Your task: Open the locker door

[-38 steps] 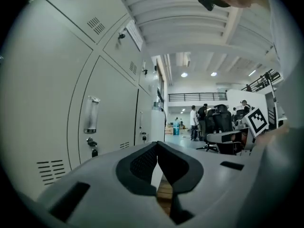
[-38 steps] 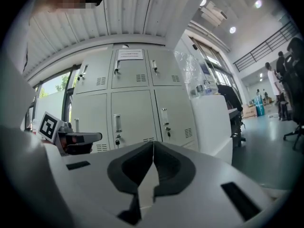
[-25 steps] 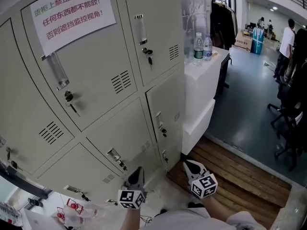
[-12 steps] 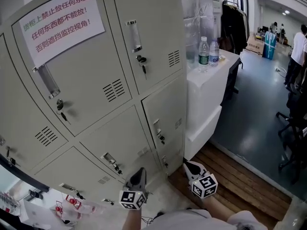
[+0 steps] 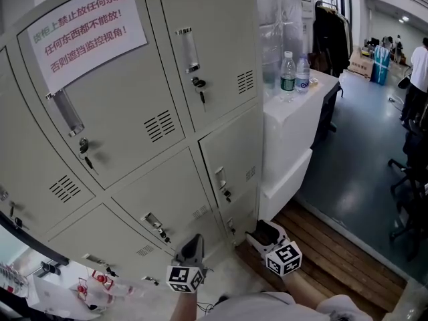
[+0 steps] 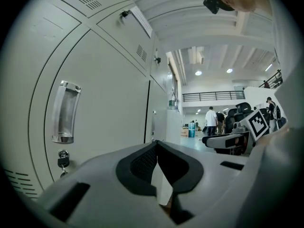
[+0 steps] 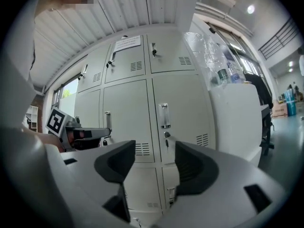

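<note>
One left gripper (image 5: pixel 193 241) jaws together and empty, right gripper (image 5: pixel 263 233) jaws just opened wide, nothing between, locker doors (image 5: pixel 134 92) all closed.

Open space in front of closed lockers (image 5: pixel 167 112).
Bare wooden floor (image 5: pixel 334 246) lies to the right; a white desk (image 5: pixel 294 116) with bottles (image 5: pixel 287 72) abuts the lockers' right side.

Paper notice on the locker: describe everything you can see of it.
The paper notice is a white rectangular sheet with three lines of large Chinese print, mostly red, the first characters green. It lies flat on a closed upper locker door, just above that door's clear handle. Nothing else touches it.
</note>
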A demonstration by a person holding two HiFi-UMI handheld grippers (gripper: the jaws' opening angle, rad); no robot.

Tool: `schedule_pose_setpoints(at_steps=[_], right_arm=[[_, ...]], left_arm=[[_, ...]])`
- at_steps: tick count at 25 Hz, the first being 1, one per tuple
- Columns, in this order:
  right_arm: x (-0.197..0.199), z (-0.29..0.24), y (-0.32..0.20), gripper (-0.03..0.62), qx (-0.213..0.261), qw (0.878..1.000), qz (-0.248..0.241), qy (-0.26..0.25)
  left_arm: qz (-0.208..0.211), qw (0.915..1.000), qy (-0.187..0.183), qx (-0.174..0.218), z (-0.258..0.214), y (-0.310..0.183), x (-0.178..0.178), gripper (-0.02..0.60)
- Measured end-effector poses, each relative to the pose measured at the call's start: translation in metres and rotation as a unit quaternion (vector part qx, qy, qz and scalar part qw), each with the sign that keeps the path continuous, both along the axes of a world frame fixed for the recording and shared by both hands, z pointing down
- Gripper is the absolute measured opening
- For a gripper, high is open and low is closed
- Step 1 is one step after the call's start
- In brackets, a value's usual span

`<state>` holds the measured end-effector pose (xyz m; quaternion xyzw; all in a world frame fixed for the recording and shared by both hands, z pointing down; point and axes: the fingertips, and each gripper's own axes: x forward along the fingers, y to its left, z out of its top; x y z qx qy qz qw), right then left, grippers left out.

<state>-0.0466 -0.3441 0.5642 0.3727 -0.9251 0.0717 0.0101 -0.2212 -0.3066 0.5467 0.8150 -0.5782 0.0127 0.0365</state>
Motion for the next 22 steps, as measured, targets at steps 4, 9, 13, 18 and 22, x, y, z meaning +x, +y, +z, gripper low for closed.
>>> schedule_pose_setpoints(at_steps=[4,9,13,18,22], right_arm=[[-0.003,-0.012,-0.003,0.230,-0.010,1.000,-0.019,-0.012],[-0.009,-0.040,-0.005,0.230,0.000,0.999,-0.040,-0.022],[-0.014,-0.073,-0.009,0.230,0.010,0.997,-0.061,-0.049],[-0.022,-0.126,-0.020,0.229,0.040,0.993,-0.089,-0.070],[-0.029,-0.171,-0.027,0.229,0.081,0.990,-0.096,-0.058]], left_arm=[[0.001,1.0000,0.000,-0.002,0.001,0.002,0.001,0.009],[0.007,1.0000,0.001,-0.002,-0.002,0.006,0.002,0.009],[0.011,0.9999,0.000,-0.004,0.000,0.010,0.002,0.009],[0.010,0.9999,0.001,-0.007,0.002,0.014,-0.002,0.009],[-0.002,1.0000,0.004,-0.007,0.002,0.019,-0.012,0.009]])
